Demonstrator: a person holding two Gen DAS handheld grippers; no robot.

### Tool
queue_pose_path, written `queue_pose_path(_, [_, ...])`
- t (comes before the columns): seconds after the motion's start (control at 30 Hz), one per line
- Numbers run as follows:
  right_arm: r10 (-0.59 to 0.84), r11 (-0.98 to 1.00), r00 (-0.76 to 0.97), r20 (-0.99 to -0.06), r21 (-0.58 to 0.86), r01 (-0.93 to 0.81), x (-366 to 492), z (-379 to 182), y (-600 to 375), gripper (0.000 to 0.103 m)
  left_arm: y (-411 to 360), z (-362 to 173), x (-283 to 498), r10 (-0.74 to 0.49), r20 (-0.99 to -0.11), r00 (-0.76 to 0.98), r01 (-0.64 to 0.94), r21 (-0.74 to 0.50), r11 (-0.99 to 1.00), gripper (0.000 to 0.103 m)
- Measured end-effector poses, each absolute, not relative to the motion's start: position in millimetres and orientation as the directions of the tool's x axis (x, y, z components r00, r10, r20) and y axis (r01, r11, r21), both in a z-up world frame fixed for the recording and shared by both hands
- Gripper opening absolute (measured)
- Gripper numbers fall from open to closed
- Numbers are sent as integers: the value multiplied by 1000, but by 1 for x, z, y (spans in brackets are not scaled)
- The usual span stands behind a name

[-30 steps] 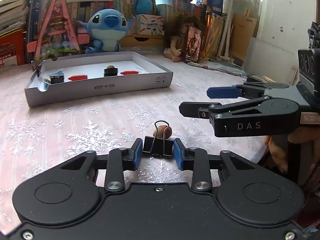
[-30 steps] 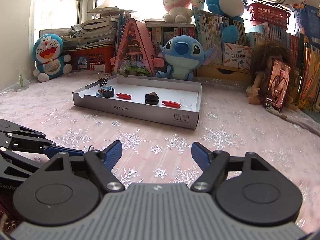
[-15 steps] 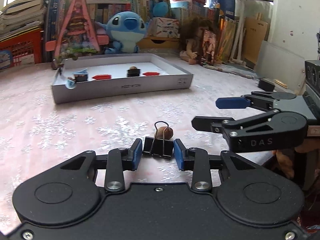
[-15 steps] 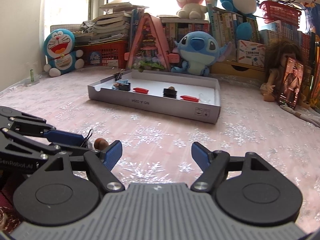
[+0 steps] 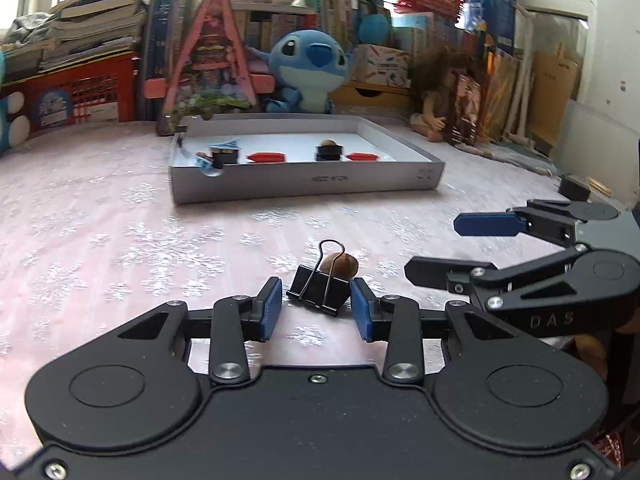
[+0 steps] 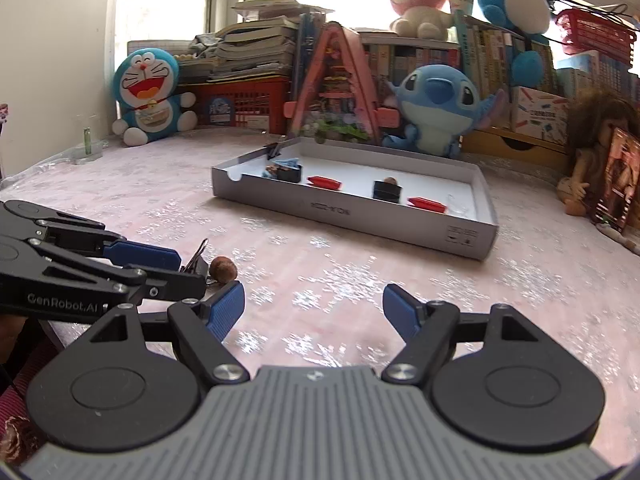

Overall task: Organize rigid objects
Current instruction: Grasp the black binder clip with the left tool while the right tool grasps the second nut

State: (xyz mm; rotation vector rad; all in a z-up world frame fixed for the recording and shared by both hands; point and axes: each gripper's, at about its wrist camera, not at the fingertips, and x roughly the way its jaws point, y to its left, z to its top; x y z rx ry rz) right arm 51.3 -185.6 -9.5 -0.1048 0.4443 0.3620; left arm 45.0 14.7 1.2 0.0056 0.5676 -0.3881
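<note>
The left gripper [image 5: 316, 312] is opening, its pads off the black binder clip [image 5: 319, 289] tilted between them on the tablecloth [image 5: 120, 240]; a brown nut [image 5: 340, 266] lies just behind. At three o'clock, the right gripper [image 6: 314, 308] stands spread, empty. At twelve, well apart, sits the grey tray [image 5: 304, 184].

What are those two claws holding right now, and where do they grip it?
Nothing. The left gripper is opening around the black binder clip, its left pad clear of it. The right gripper is open and empty.

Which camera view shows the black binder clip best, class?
The left wrist view: the binder clip sits whole between the left claw pads as they open. In the right wrist view, that claw hides it; only its wire handles show.
</note>
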Motion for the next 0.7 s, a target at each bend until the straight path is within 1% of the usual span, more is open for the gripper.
queue_pose_path(0.13, [355, 906, 824, -441, -55, -419, 57, -7, -171, 85, 23, 3, 47, -328, -523, 787, 336, -82, 938, 37])
queue_pose_path(0.3, [415, 852, 780, -468, -99, -513, 69, -2, -153, 73, 38, 5, 47, -288, -527, 800, 304, -57, 951, 37])
queue_pose_path(0.4, [437, 831, 758, -484, -104, -546, 77, -1, -143, 69, 49, 8, 46, -268, -522, 810, 283, -51, 958, 38])
queue_pose_path(0.57, [495, 791, 710, -501, -78, -607, 85, -2, -129, 68, 61, 11, 47, -246, -513, 823, 256, -52, 965, 39])
queue_pose_path(0.63, [511, 773, 692, -510, -80, -630, 87, -2, -122, 65, 65, 11, 47, -245, -510, 825, 250, -59, 966, 39])
queue_pose_path(0.7, [523, 757, 676, -519, -82, -649, 89, -3, -116, 57, 68, 11, 47, -242, -509, 826, 244, -65, 968, 39])
